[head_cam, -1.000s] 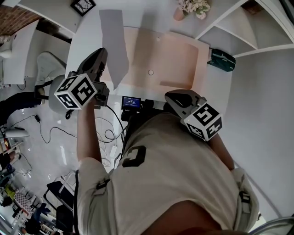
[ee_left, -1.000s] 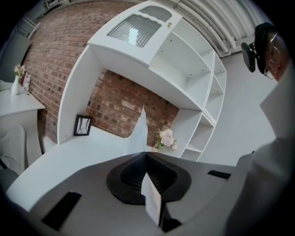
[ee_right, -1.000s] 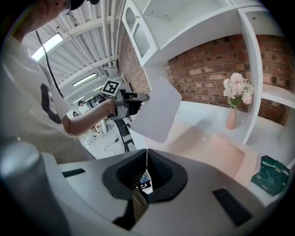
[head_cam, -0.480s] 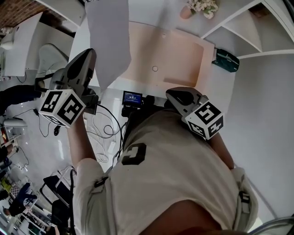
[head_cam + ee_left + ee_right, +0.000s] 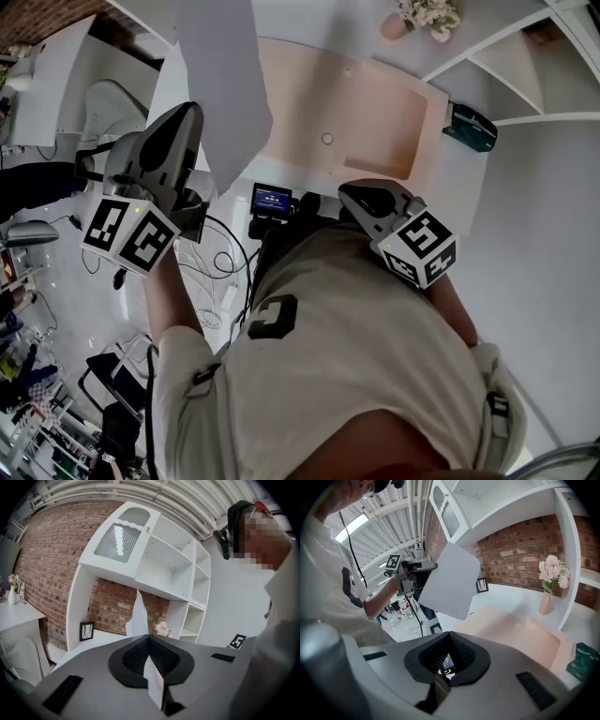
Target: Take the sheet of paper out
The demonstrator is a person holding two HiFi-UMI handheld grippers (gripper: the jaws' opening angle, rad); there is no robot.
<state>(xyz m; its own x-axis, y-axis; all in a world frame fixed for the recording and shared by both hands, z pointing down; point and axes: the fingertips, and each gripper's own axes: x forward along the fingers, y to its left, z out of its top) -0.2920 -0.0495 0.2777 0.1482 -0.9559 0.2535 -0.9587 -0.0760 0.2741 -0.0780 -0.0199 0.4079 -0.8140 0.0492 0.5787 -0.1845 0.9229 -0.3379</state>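
Observation:
The white sheet of paper [image 5: 223, 75] hangs in the air over the table's left end, clear of the pink envelope [image 5: 356, 103]. My left gripper [image 5: 192, 120] is shut on the sheet's lower edge. In the left gripper view the sheet [image 5: 138, 616] stands edge-on above the closed jaws of my left gripper [image 5: 149, 638]. The right gripper view shows the sheet [image 5: 450, 581] flat and raised. My right gripper [image 5: 354, 195] sits at the envelope's near edge. A tan strip shows between the jaws of that gripper [image 5: 449, 641], so it looks shut on the envelope [image 5: 506, 625].
A vase of flowers [image 5: 422, 17] stands at the back of the white table [image 5: 459, 178], and a green box [image 5: 471, 127] lies to the right. A small screen device [image 5: 271, 200] is mounted at the front edge. White shelving [image 5: 525, 75] rises on the right and a chair [image 5: 103, 108] stands left.
My left gripper has risen and drawn leftward with the sheet, which has lifted off the envelope and table. The right gripper has stayed where it was.

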